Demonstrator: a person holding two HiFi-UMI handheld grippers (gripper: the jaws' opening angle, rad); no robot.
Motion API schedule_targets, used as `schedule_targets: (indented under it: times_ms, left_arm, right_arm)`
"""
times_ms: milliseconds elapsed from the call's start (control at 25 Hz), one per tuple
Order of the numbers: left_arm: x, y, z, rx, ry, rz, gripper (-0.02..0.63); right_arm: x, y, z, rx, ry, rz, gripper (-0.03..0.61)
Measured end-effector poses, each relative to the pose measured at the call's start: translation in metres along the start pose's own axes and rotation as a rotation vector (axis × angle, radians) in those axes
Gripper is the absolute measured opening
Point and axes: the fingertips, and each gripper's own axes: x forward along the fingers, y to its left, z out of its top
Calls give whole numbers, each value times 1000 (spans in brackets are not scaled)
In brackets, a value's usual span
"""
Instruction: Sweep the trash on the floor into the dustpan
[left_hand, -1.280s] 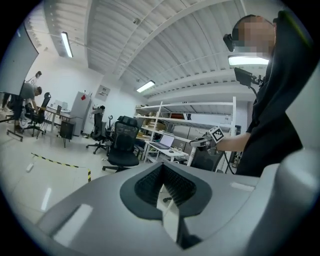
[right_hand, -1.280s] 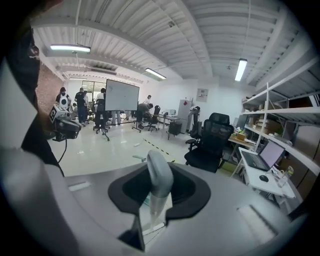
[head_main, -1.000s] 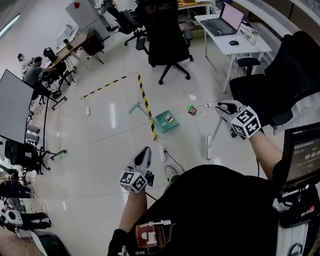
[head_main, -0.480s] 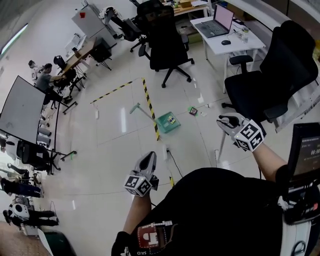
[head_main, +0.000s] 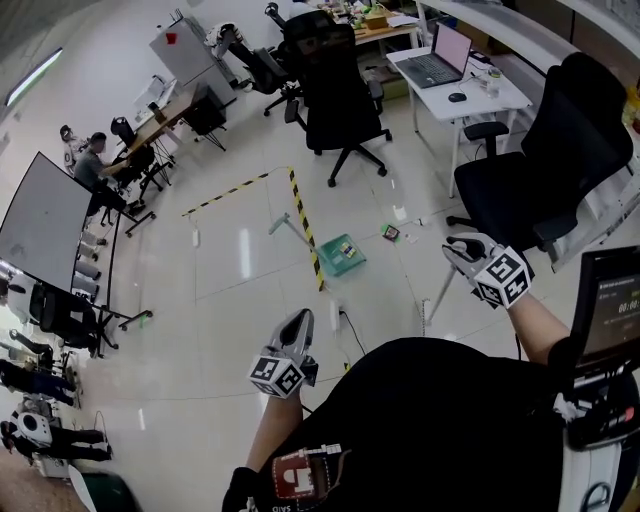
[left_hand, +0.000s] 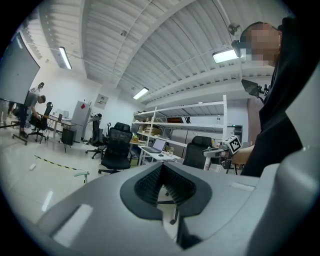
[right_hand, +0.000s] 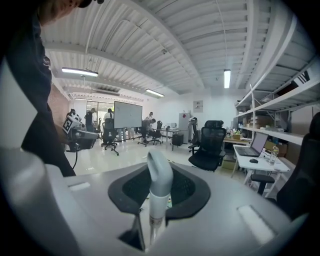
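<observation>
The right claw (head_main: 460, 246) was clamped on the broom handle (right_hand: 159, 186). The left claw (head_main: 295, 324) was closed on nothing. The green dustpan (head_main: 343, 255) lay on the floor by the striped tape (head_main: 305, 225), with a scrap of trash (head_main: 391, 232) near it, outside the pan. I judged sweeping was in hand, and the broom's head needed setting beyond that scrap and drawing toward the pan.

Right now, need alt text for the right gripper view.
The right gripper is shut on a pale handle with a looped tip, which stands upright between its jaws. Beyond them are a glossy floor, a black office chair and a white desk with a laptop on it.
</observation>
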Motion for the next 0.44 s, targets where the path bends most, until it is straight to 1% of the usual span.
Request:
schedule_targets:
  times_ms: [160, 440]
  left_arm:
    - [-9, 14, -3, -6, -12, 2, 0]
    - [-10, 21, 8, -2, -20, -4, 0]
  right_arm:
    - [7, 5, 9, -19, 1, -7, 67]
    - [22, 8, 29, -47, -14, -12, 67]
